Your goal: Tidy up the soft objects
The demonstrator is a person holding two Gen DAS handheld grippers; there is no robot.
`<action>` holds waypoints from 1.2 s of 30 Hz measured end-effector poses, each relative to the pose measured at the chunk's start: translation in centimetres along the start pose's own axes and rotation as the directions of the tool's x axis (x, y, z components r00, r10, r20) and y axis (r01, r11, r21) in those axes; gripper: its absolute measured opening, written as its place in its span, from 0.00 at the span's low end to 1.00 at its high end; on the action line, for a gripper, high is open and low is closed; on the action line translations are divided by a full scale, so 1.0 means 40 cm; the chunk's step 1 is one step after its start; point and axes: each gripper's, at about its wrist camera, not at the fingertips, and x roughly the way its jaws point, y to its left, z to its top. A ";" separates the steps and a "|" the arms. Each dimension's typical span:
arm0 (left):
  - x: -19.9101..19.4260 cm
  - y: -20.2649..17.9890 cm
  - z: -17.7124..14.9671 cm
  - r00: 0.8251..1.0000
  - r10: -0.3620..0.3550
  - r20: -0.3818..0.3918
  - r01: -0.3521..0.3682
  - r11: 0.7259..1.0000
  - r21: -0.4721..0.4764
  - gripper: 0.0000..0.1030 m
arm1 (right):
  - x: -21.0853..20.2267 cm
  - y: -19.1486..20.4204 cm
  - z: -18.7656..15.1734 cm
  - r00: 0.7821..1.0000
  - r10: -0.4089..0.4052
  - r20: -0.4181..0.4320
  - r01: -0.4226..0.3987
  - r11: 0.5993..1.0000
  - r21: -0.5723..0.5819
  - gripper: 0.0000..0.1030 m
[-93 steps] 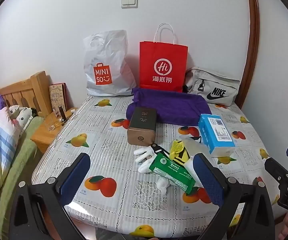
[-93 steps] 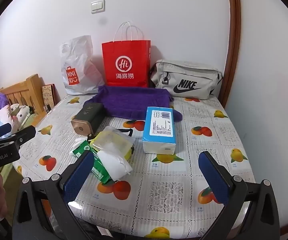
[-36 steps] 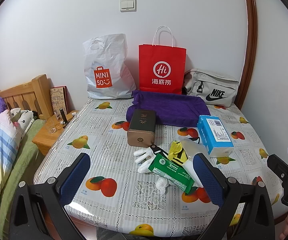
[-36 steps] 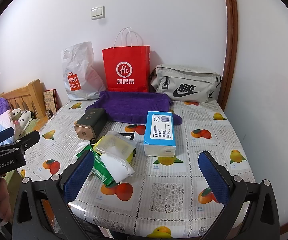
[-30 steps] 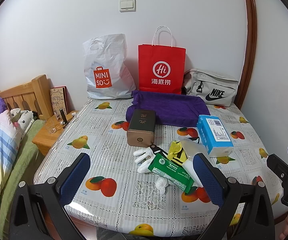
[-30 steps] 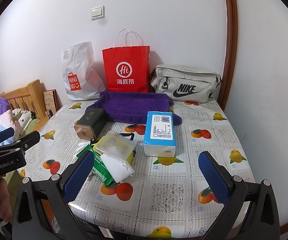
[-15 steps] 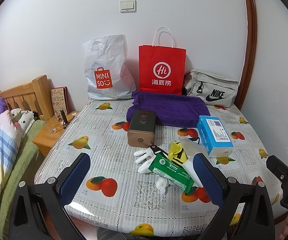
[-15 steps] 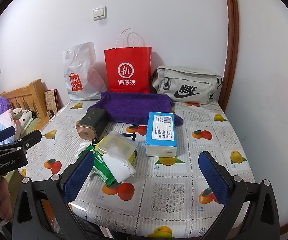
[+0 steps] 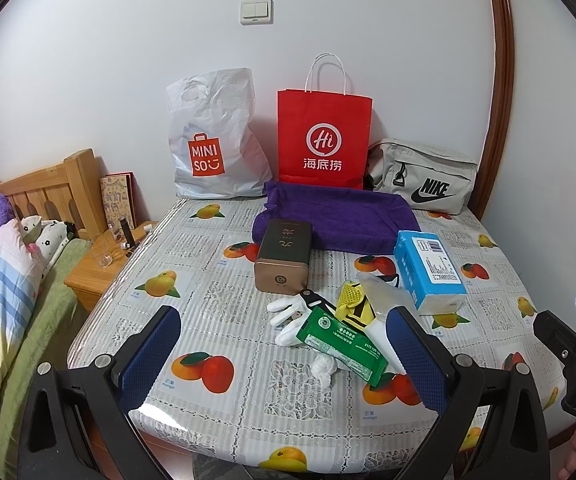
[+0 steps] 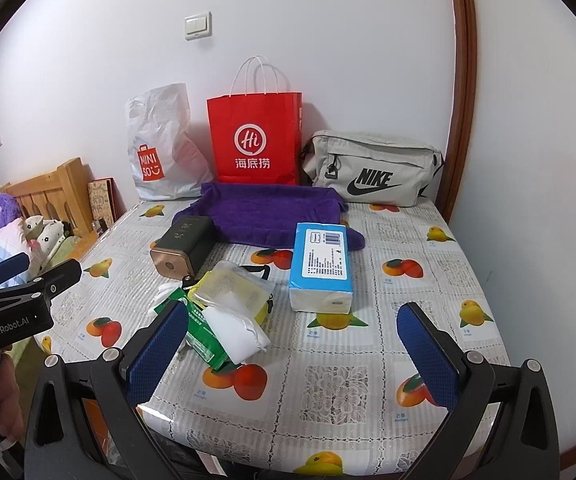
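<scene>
We see a fruit-print cover on the desk [image 9: 216, 304], a green packet [image 9: 342, 346] between our blue-padded left claw [image 9: 284, 354] tips, purple towel [image 9: 340, 216] and red bag [image 9: 324, 140] beyond.

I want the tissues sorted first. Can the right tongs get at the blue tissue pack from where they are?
Probably yes. The right tongs are open and empty, and the blue tissue pack lies ahead of them on bare tablecloth, apart from the clutter pile on its left. Nothing covers it.
</scene>
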 end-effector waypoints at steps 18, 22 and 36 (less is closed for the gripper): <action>0.118 0.022 -0.017 0.997 -0.001 -0.080 0.000 1.000 -0.007 1.00 | 0.139 -0.026 -0.033 0.994 0.041 -0.099 -0.042 0.999 -0.004 0.99; 0.172 0.040 -0.033 0.994 0.000 -0.113 -0.003 1.000 -0.027 1.00 | 0.194 -0.012 -0.048 0.988 0.109 -0.111 -0.109 0.994 0.003 0.99; 0.353 0.107 -0.107 0.970 0.008 -0.245 -0.026 0.997 -0.069 0.98 | 0.442 0.116 -0.007 0.948 0.208 -0.241 -0.220 0.975 -0.025 0.99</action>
